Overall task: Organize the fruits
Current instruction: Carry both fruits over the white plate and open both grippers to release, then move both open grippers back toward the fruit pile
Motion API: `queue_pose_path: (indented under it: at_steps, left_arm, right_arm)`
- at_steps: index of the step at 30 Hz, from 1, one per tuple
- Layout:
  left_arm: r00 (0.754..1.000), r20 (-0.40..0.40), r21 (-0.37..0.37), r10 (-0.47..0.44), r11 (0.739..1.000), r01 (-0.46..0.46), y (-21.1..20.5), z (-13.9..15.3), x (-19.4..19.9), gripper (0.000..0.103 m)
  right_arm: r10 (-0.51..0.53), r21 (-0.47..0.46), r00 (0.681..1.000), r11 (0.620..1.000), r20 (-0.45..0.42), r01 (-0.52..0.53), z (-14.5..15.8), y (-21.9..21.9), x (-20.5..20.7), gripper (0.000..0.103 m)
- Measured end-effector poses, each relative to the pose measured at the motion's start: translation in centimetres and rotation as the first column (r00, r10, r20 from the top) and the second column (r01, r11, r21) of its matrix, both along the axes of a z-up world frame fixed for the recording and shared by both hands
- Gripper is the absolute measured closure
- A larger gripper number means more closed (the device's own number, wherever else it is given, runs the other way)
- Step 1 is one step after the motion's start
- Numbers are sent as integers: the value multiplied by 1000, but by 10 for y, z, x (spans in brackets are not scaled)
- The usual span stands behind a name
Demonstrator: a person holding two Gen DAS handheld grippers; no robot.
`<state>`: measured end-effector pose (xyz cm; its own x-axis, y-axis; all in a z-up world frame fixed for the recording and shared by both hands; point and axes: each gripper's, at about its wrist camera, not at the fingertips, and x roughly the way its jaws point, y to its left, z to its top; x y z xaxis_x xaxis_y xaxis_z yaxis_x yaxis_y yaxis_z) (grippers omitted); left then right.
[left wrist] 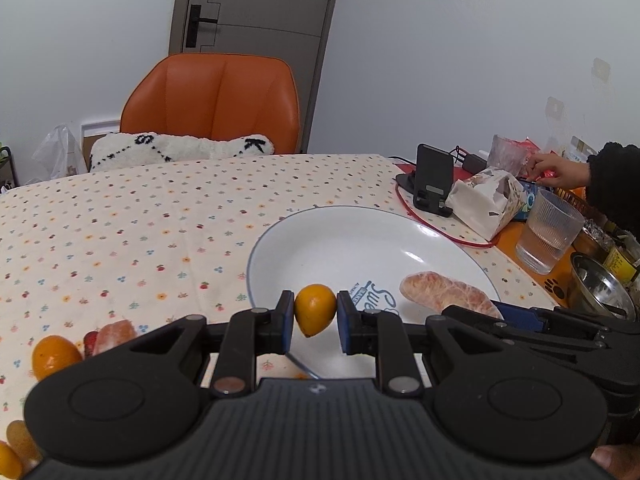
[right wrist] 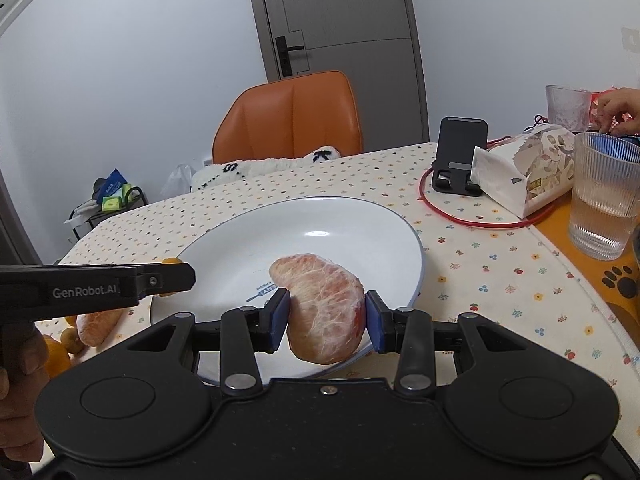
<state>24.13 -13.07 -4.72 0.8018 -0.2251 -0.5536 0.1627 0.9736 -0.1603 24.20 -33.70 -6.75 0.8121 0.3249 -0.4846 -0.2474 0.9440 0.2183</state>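
Two tools loaded over the plate (right wrist: pixel 400 240).
We pinch kumquat (left wrist: pixel 315 309) (left tool (left wrist: pixel 312 320)) and pomelo segment (right wrist: pixel 324 308) (right tool (right wrist: pixel 326 320)); an early release risks rolling.

White plate (right wrist: pixel 224 248), orange chair (left wrist: pixel 212 100), flower-dotted cream tablecloth (left wrist: pixel 120 220)

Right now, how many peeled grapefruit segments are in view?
2. One segment is between the fingers of the right hand-held gripper over the plate; another segment lies on the tablecloth left of the plate. More may be hidden behind the hand-held grippers.
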Motion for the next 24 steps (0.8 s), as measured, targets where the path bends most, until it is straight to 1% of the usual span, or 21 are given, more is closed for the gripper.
queue_pose_path:
  at_steps: [3, 7, 10, 13, 15, 17, 18, 20, 24]
  left_arm:
    - [1000, -16, 6, 8, 1000, -8, -1, -1, 3, 82]
    - [1000, -13, 7, 22, 1000, -22, 2, 0, 1, 78]
    - [999, -14, 8, 35, 999, -35, 6, 3, -2, 78]
    - [999, -15, 2, 50, 999, -50, 13, 6, -8, 77]
    - [998, -15, 3, 62, 998, -62, 17, 8, -13, 72]
    - [997, -15, 3, 79, 997, -79, 21, 10, -18, 63]
    - [996, -12, 2, 85, 996, -85, 24, 11, -21, 61]
    - [995, -6, 1, 101, 995, -101, 30, 13, -28, 52]
    - [991, 6, -2, 136, 991, -135, 41, 19, -41, 45]
  right_arm:
    - [1, -3, 1000, 1000, -3, -1, 0, 1, 1, 64]
    - [-1, -9, 1000, 1000, -5, 1, 0, 1, 0, 64]
    - [-2, -4, 1000, 1000, -2, 2, 2, 2, -2, 64]
    - [-3, -2, 1000, 1000, 11, 3, 6, 3, -5, 61]
    - [-5, -4, 1000, 1000, 16, 5, 8, 4, -7, 61]
    - [-2, 3, 1000, 1000, 17, 2, 10, 5, -10, 61]
    - [1, 5, 1000, 1000, 18, -1, 11, 6, -12, 60]
    - [7, 8, 1000, 1000, 19, -7, 13, 9, -16, 59]
    - [22, 11, 999, 1000, 24, -22, 16, 15, -23, 53]
